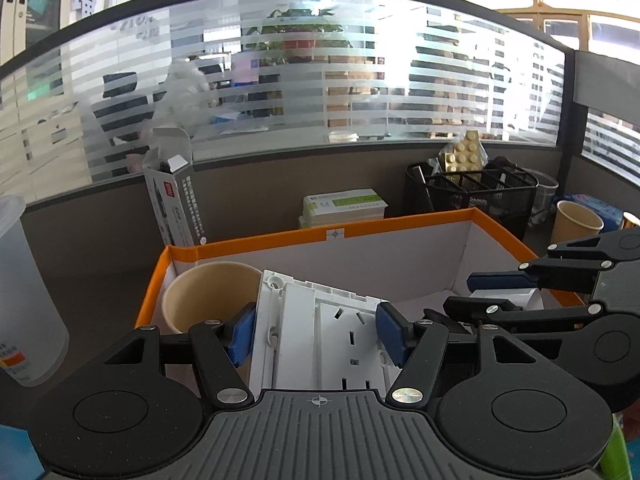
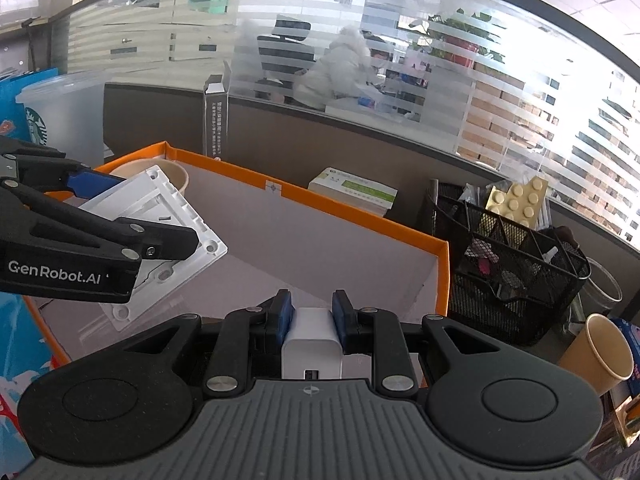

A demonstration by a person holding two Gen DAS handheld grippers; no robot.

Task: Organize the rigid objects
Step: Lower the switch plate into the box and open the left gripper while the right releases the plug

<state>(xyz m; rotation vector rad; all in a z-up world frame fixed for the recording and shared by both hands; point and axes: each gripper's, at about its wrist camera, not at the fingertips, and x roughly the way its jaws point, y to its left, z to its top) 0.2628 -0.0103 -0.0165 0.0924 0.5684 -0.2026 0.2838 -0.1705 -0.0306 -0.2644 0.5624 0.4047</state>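
Over the orange-rimmed box both grippers are busy, each one holding something white.

The left gripper has its blue pads pressed on the two sides of a white wall socket plate. The plate is flat and square, made of hard plastic. It has little slots for plug pins on its face and small round screw holes near its corners. It hangs tilted in the air above the left part of the box. Seen from the right wrist camera, the same plate shows its back side with raised ribs, and the left gripper pinches it from the left.

The right gripper is squeezed tight on a small white charger block. The block is smooth, with rounded edges and a little port on its near face. It sits between the blue pads, just above the near right part of the box.

A paper cup stands inside the box in its far left corner, just behind the plate. The box has white walls inside.

To the right of the box stands a black mesh organizer with a yellow studded brick poking out. Another paper cup sits near it. Behind the box lies a green and white carton, and a tall grey carton stands at the far left.
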